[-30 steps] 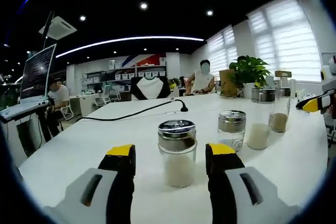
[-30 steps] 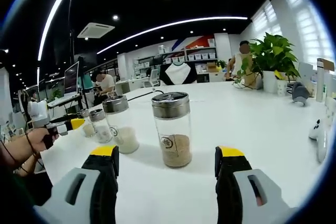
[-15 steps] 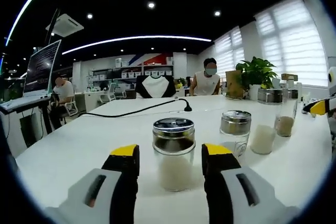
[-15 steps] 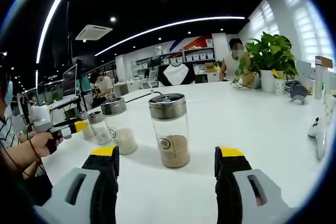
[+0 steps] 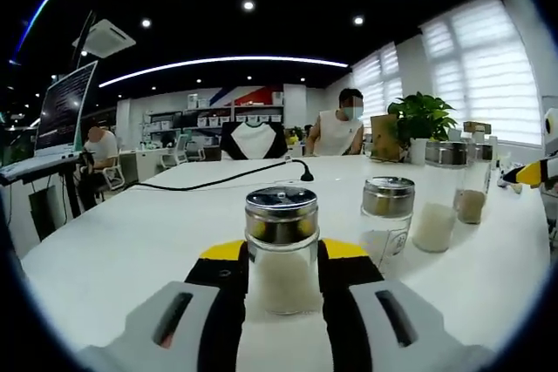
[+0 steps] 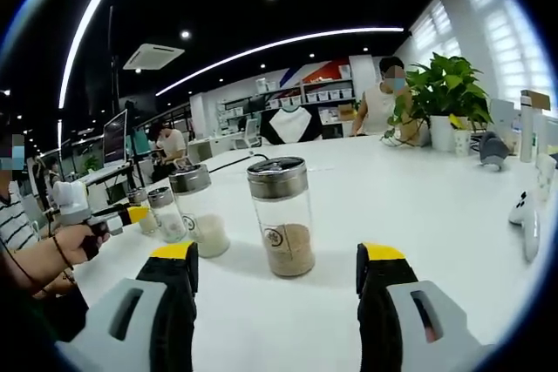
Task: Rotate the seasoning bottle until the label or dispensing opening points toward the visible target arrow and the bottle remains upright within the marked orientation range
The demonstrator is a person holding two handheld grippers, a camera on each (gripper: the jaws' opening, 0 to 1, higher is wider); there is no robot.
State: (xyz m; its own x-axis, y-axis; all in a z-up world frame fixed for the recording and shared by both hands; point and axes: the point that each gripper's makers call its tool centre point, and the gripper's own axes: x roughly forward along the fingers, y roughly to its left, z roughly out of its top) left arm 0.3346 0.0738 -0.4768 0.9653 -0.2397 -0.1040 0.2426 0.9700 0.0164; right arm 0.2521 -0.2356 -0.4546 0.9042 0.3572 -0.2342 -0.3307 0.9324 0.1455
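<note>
Left hand-held gripper (image 5: 282, 259) clamps white-powder bottle (image 5: 281, 250) upright on table (image 5: 131, 233) | right hand-held gripper (image 6: 277, 272) wide apart, brown-spice bottle (image 6: 282, 216) standing at 12 o'clock, untouched

Ceiling spotlights (image 5: 248, 5) and a curved light strip (image 6: 288, 41) brighten the office, daylight glowing through window blinds (image 5: 484, 76). The white worktop (image 6: 418, 206) gleams under soft, faint shadows. Fisheye bending warps the edges; distant background looks slightly soft.
</note>
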